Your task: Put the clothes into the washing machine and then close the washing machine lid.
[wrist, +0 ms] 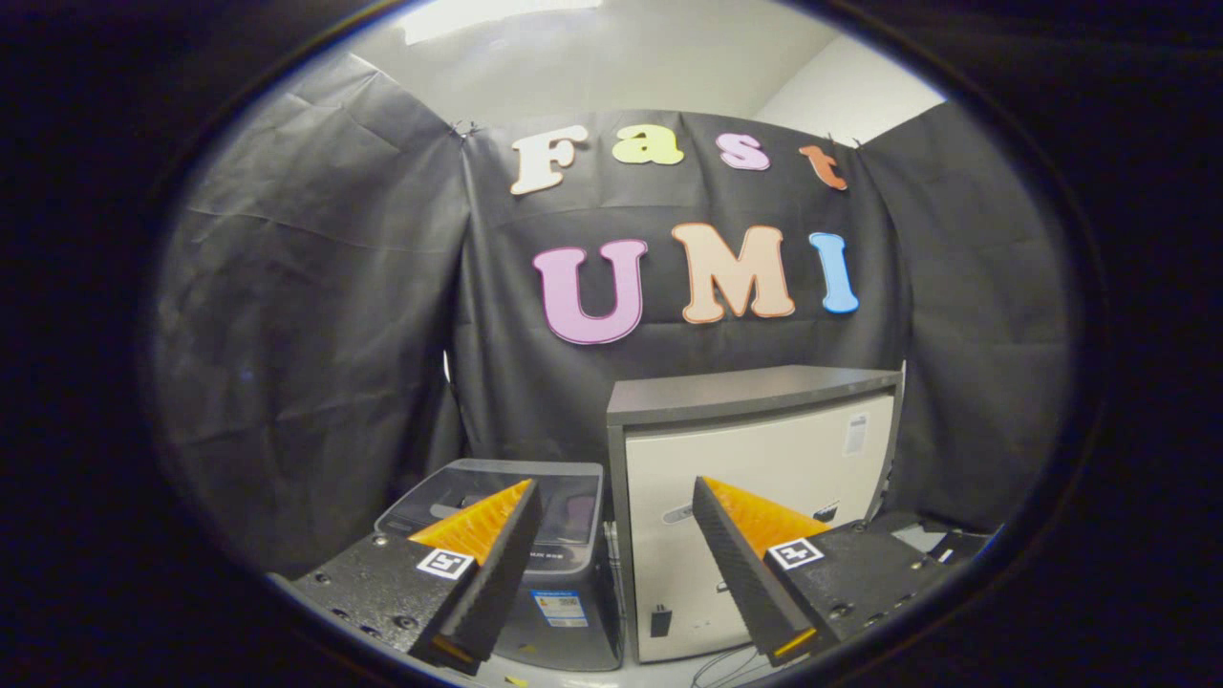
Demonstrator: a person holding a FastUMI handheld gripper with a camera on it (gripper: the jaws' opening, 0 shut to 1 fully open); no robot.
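Booth wall, cabinet [755,449] beside washer [535,535], claw [616,516] agape

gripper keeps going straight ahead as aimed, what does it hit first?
Likely the pale cabinet beside the washing machine. The open gripper points at the seam between them, nothing between its fingers. Depth unclear.

Washing machine [535,564] just left of cabinet [755,478], both before booth wall [315,363]

floor [573,677] pale | washing machine [535,554] stands on it, lid down | cabinet [755,497] just beside | cable [726,664] lies by cabinet
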